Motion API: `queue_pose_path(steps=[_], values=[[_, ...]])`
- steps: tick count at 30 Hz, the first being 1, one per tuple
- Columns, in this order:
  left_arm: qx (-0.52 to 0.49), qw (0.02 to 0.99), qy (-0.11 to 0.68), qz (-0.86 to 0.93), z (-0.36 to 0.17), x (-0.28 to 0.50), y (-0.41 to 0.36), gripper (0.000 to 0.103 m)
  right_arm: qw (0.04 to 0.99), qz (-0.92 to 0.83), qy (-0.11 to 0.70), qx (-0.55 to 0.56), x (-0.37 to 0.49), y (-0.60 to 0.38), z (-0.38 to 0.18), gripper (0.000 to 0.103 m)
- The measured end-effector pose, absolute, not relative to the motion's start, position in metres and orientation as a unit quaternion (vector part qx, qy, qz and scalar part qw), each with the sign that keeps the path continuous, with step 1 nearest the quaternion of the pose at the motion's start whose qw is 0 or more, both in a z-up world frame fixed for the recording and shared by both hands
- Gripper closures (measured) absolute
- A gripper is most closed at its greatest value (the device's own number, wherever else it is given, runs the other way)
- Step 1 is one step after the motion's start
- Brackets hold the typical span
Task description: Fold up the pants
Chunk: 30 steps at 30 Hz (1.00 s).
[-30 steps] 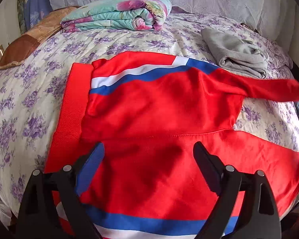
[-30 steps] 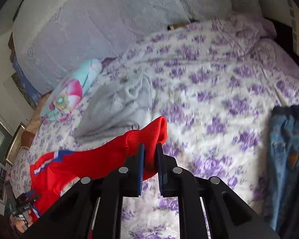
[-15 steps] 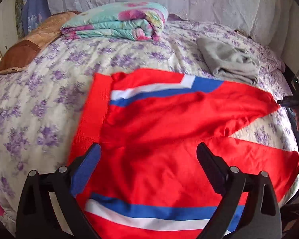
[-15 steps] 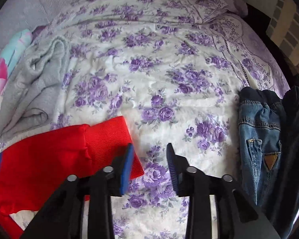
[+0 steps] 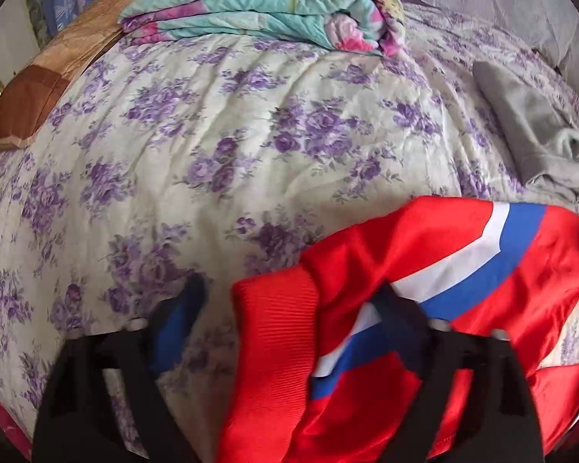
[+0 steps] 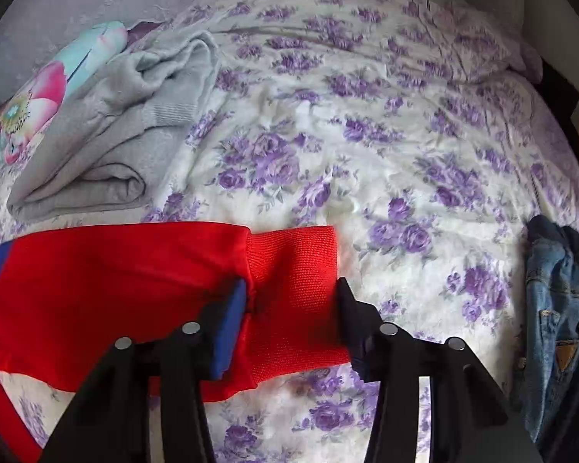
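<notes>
The red pants (image 5: 424,270) with white and blue stripes lie on the floral bedspread (image 5: 212,154). In the left wrist view my left gripper (image 5: 293,301) is open, its jaws either side of the ribbed red waistband (image 5: 270,347) at the pants' left end. In the right wrist view one red leg (image 6: 115,289) lies flat across the bed. My right gripper (image 6: 293,297) is open, its jaws straddling the ribbed ankle cuff (image 6: 301,270) without gripping it.
A folded grey garment (image 6: 108,146) lies just beyond the leg; it also shows in the left wrist view (image 5: 532,135). A folded floral quilt (image 5: 270,4) and a brown pillow (image 5: 38,88) sit at the back. Blue jeans (image 6: 556,301) lie at the bed's right edge.
My right gripper opened, let go of the cuff and dropped low over it. My left gripper moved left to the waistband end, and the pants now sit at the lower right of its view.
</notes>
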<state>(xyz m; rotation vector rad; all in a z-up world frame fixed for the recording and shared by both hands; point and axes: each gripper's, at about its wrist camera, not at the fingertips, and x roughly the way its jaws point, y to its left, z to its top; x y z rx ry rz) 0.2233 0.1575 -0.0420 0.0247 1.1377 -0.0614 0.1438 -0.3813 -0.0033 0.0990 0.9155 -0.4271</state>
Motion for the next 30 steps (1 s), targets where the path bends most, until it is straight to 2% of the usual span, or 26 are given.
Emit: queue_pose_path(steps=[1, 3, 7, 9, 10, 11, 12, 14, 16, 20, 22, 26, 30], values=[[0.03, 0.842, 0.538, -0.029, -0.04, 0.224, 0.147, 0.067, 0.878, -0.204, 0.433, 0.033, 0.14, -0.376, 0.003, 0.09], [0.053, 0.859, 0.508, -0.021, -0.023, 0.22, 0.136, 0.08, 0.891, -0.204, 0.402, 0.042, 0.128, -0.378, 0.021, 0.09], [0.029, 0.884, 0.466, -0.003, 0.008, 0.227, 0.143, 0.08, 0.905, -0.211, 0.363, 0.071, 0.12, -0.393, 0.048, 0.09], [0.051, 0.876, 0.48, 0.012, -0.006, 0.242, 0.14, 0.074, 0.897, -0.212, 0.381, 0.077, 0.133, -0.399, 0.037, 0.087], [0.066, 0.864, 0.499, 0.021, -0.021, 0.251, 0.139, 0.066, 0.883, -0.215, 0.41, 0.077, 0.144, -0.402, 0.021, 0.083], [0.081, 0.85, 0.52, 0.029, -0.039, 0.258, 0.138, 0.051, 0.866, -0.226, 0.44, 0.075, 0.154, -0.406, 0.002, 0.076], [0.09, 0.845, 0.527, 0.037, -0.052, 0.262, 0.139, 0.045, 0.862, -0.239, 0.442, 0.07, 0.156, -0.407, -0.009, 0.062], [0.091, 0.856, 0.505, 0.061, -0.044, 0.258, 0.145, 0.017, 0.871, -0.272, 0.407, 0.052, 0.145, -0.403, -0.003, 0.044], [0.054, 0.861, 0.504, 0.044, -0.025, 0.25, 0.158, 0.015, 0.885, -0.27, 0.375, 0.058, 0.123, -0.4, 0.018, 0.043], [0.0, 0.876, 0.482, 0.024, 0.021, 0.199, 0.189, 0.014, 0.903, -0.26, 0.332, 0.083, 0.037, -0.394, 0.067, 0.029], [-0.021, 0.876, 0.481, 0.009, 0.03, 0.156, 0.199, 0.012, 0.903, -0.261, 0.327, 0.1, -0.019, -0.388, 0.078, 0.026], [-0.036, 0.861, 0.507, -0.02, 0.005, 0.073, 0.196, 0.012, 0.89, -0.249, 0.35, 0.154, -0.121, -0.365, 0.05, 0.022], [-0.071, 0.843, 0.53, -0.057, -0.033, 0.037, 0.188, 0.012, 0.868, -0.238, 0.404, 0.166, -0.149, -0.337, -0.012, 0.022]])
